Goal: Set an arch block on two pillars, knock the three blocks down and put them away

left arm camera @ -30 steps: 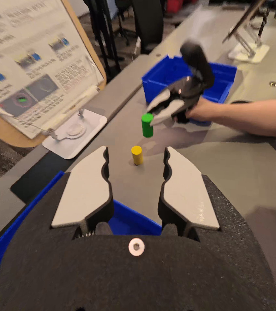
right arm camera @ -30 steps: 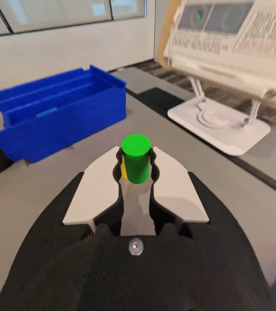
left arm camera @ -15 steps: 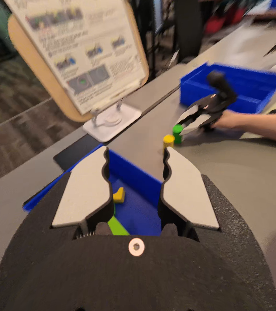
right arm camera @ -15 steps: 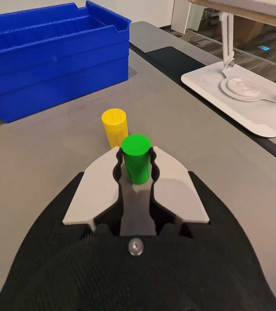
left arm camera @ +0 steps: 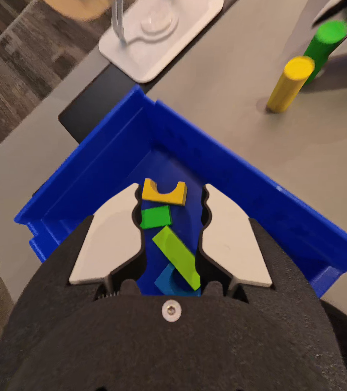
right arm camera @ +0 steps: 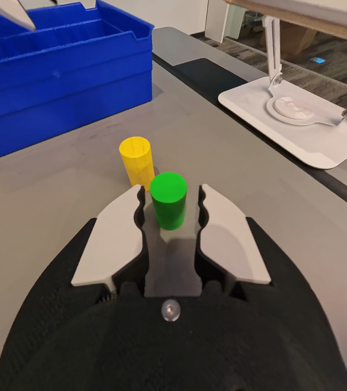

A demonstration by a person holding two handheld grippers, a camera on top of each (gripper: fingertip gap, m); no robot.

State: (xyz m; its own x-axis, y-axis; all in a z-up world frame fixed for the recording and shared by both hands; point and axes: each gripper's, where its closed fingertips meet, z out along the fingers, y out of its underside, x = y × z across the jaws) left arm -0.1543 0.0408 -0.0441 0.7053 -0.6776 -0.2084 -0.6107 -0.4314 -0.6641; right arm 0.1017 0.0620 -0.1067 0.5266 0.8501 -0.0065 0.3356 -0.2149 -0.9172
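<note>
A green cylinder pillar (right arm camera: 168, 201) stands upright on the grey table between the tips of my open right gripper (right arm camera: 170, 196), apart from both fingers. A yellow cylinder pillar (right arm camera: 137, 161) stands just behind it to the left. Both pillars also show in the left wrist view, the yellow one (left arm camera: 288, 84) and the green one (left arm camera: 322, 46). My left gripper (left arm camera: 170, 194) is open and empty above a blue bin (left arm camera: 231, 169). In the bin lie a yellow arch block (left arm camera: 164, 193), a green block (left arm camera: 156, 216), a lime plank (left arm camera: 176, 257) and a blue arch block (left arm camera: 168, 283).
A white stand base (right arm camera: 295, 118) sits on the table at the right and carries a tilted board. The same base shows in the left wrist view (left arm camera: 157, 38). The blue bin (right arm camera: 62, 69) stands at the far left in the right wrist view. The table's edge runs beside the stand. The left gripper's tips are roughly 25 cm from the right gripper's. The left tips stand about 11 cm off the green block (left arm camera: 156, 216).
My right gripper set the green pillar down next to the yellow one and opened. My left gripper swung from the pillars to over the blue bin and tilted down onto the blocks.
</note>
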